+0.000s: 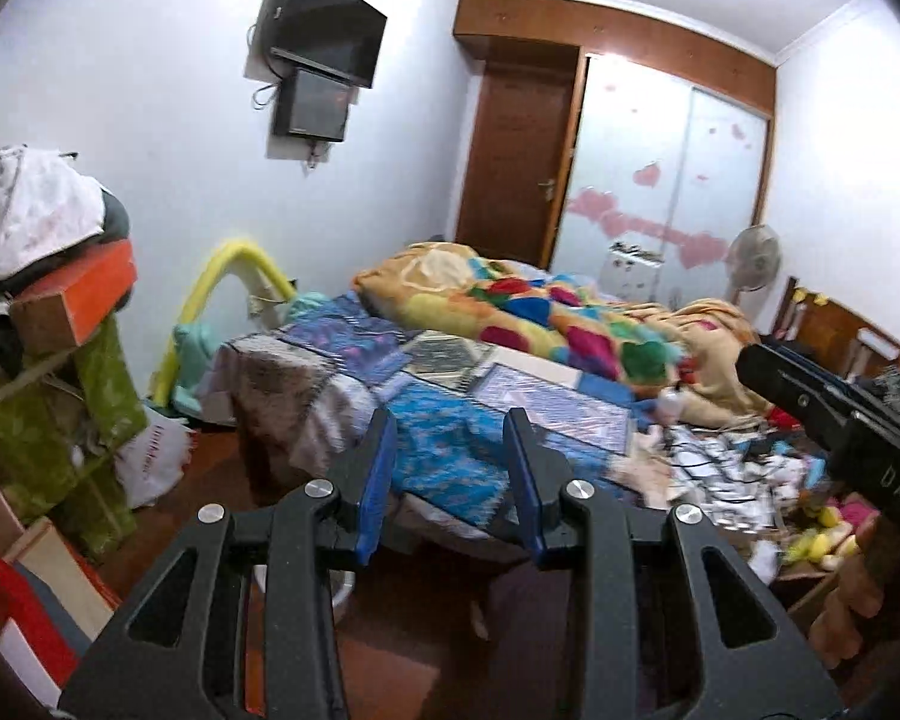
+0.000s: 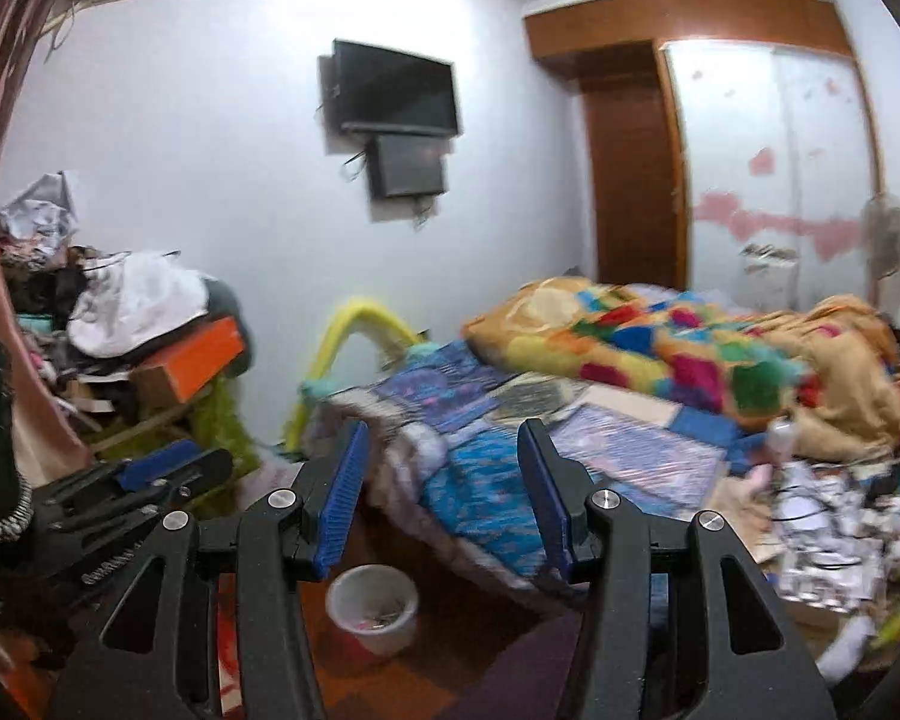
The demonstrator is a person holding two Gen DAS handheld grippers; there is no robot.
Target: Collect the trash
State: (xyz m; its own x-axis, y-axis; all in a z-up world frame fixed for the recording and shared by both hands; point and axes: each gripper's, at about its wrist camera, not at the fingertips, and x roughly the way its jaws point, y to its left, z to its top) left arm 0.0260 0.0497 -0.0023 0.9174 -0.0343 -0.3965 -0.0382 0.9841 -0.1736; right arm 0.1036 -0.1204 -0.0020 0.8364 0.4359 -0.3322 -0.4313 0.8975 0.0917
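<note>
1. Left gripper (image 1: 450, 468): jaws parted, blue pads bare, nothing between them. Raised above the floor, aimed at the bed corner.
2. Right gripper (image 2: 444, 480): jaws parted a bit wider, also nothing held. Aimed over the same corner.
3. White trash bin (image 2: 372, 606): on the wooden floor just below the right gripper, near the foot of the bed (image 2: 486, 504). Some small scraps inside, contents blurred.
4. Bed surface: blue patterned covers in front, loose papers and clutter (image 2: 822, 534) strewn on the right side. Too blurred to tell trash from other items.
5. Multicoloured blanket (image 1: 546, 312) bunched further back on the bed.
6. Left side: piled clothes and an orange box (image 1: 78, 294) against the wall.
7. Far: wall-mounted TV (image 1: 330, 24), brown door (image 1: 516, 162), standing fan (image 1: 753, 258).
</note>
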